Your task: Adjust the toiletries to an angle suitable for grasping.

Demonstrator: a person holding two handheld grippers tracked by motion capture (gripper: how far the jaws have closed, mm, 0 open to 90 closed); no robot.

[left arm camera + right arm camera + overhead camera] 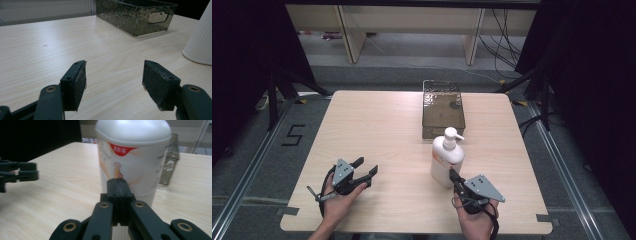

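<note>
Standing just beyond the pressed-together right claw (117, 185), the white plastic pump bottle (447, 156) looks smooth, top-heavy. Gripping its ribbed base seems safest. Left claw (113, 82) is spread, empty.

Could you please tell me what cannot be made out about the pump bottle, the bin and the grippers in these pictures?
- Pump bottle: its pump head is cut off by the top edge of the right gripper view; the small label print is unreadable.
- Whether the shut right hand-held gripper touches the bottle: its own jaws cover the spot.
- Bin contents: a dark spot in the high view, too small to identify.
- Left hand-held gripper: open, nothing between its jaws.
</note>
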